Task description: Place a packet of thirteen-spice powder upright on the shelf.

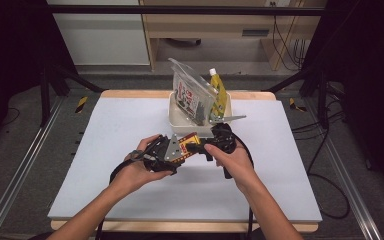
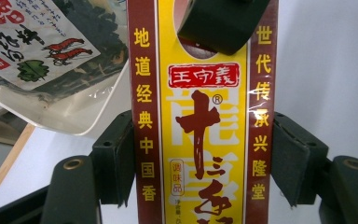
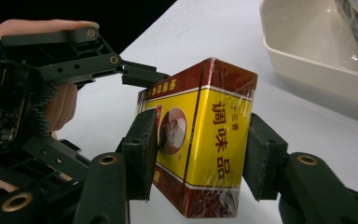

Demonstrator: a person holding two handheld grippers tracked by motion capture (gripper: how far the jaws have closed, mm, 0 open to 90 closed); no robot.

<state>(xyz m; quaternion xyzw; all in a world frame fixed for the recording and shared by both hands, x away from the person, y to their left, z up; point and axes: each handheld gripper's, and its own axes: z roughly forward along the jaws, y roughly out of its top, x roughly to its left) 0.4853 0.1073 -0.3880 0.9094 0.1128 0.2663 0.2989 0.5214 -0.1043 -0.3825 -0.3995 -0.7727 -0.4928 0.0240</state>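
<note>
— Where does the work stand?

— Midway, I'd judge. The seasoning box (image 1: 187,146), yellow and dark red under clear wrap, is up off the desk (image 1: 105,150) between the two tools, just in front of the white tub (image 1: 177,122) and not in it.

— Who has hold of it?

— In the left gripper view the left hand-held gripper (image 2: 200,163) has its pads at the box's (image 2: 200,140) two long edges, closed to about the box's width. The right hand-held gripper (image 3: 200,158) straddles the other end of the box (image 3: 200,149) in its own view; its left pad (image 3: 142,149) looks pressed on, while the right pad sits close, contact hard to call (a thin gap may remain). So this looks like a handover, with both tools on the box at once.

— Which way is it going?

— I cannot tell from these pictures. The tub already holds a clear bag of dried greens (image 1: 192,92) and a yellow spouted pouch (image 1: 219,90), both standing up against each other, so packing the box in beside them seems the likely aim.

— What is left, then?

— One tool has to let go, the other carries the box over the tub's near rim and sets it in the free space at the front. The leaning bag crowds that space, so a nudge could tip it.
</note>
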